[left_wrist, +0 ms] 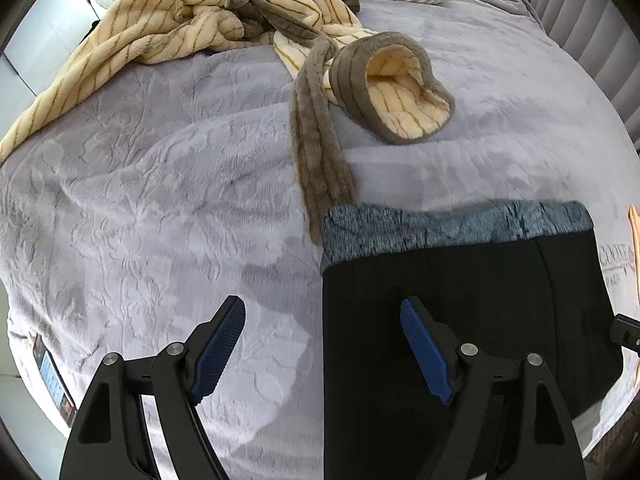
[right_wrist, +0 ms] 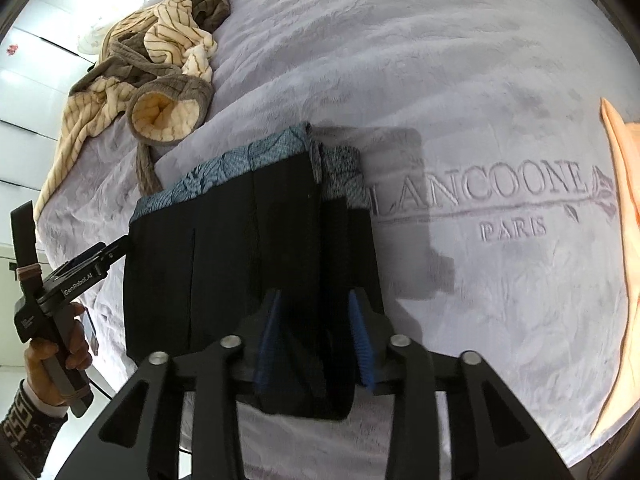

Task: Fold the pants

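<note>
Pants (right_wrist: pixel 248 264), black with a blue-grey waistband, are lying folded into a compact stack near the bed's (right_wrist: pixel 480 80) front edge. We are holding the right gripper (right_wrist: pixel 316 340) part-open astride the stack's near end, pads seemingly not pressing; the left gripper (left_wrist: pixel 322 348) is hanging wide and empty over the stack's left edge. Folding looks nearly done. Beyond, a striped robe (left_wrist: pixel 192 28) is crowding the far left corner; open bedspread is stretching right.

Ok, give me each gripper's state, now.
Left gripper: open, holding nothing, above the left edge of the folded black pants.
Right gripper: jaws partly open, astride the pants' near edge; no grip.
</note>
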The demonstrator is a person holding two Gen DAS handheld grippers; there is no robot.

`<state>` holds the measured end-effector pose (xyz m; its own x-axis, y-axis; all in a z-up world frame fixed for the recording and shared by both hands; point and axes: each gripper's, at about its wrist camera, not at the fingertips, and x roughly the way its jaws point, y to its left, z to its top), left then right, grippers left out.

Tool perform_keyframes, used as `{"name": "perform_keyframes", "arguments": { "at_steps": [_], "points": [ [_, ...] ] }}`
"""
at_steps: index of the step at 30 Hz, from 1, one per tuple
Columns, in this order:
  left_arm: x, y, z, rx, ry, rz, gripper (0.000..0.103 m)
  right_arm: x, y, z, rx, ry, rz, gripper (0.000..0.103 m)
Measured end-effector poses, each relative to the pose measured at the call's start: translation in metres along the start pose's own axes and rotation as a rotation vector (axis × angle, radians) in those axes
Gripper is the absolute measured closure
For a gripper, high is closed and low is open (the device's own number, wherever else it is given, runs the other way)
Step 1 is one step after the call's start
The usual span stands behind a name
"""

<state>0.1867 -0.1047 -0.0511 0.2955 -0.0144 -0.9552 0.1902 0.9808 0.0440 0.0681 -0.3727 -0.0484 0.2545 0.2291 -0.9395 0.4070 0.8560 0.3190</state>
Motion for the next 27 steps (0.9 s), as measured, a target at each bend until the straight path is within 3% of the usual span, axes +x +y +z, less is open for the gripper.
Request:
{"name": "perform_keyframes", "arguments": {
  "at_steps": [5, 6, 8, 15, 23, 27],
  "points": [
    [-0.006, -0.001, -0.019, -0.003, 0.012, -0.005, 0.022, -0.001, -0.001, -0.016, 0.001, 0.008, -0.005, 0.049],
    [-0.006, -0.001, -0.024, -0.008, 0.021, -0.016, 0.019, -0.001, -0.002, -0.019, 0.005, 0.010, -0.001, 0.044],
    [-0.004, -0.002, -0.029, -0.015, 0.039, -0.030, 0.000, -0.002, -0.004, -0.024, 0.014, 0.010, 0.007, 0.039],
    [-0.002, -0.010, -0.046, 0.010, 0.076, -0.067, 0.000, -0.002, -0.012, -0.034, 0.052, 0.009, 0.027, 0.023],
    [0.000, -0.011, -0.047, -0.009, 0.092, -0.094, 0.000, -0.003, -0.020, -0.038, 0.073, 0.009, 0.032, 0.022],
    [0.010, -0.005, -0.043, -0.062, 0.137, -0.150, 0.000, 0.000, -0.019, -0.033, 0.067, 0.010, 0.049, 0.022]
  ]
}}
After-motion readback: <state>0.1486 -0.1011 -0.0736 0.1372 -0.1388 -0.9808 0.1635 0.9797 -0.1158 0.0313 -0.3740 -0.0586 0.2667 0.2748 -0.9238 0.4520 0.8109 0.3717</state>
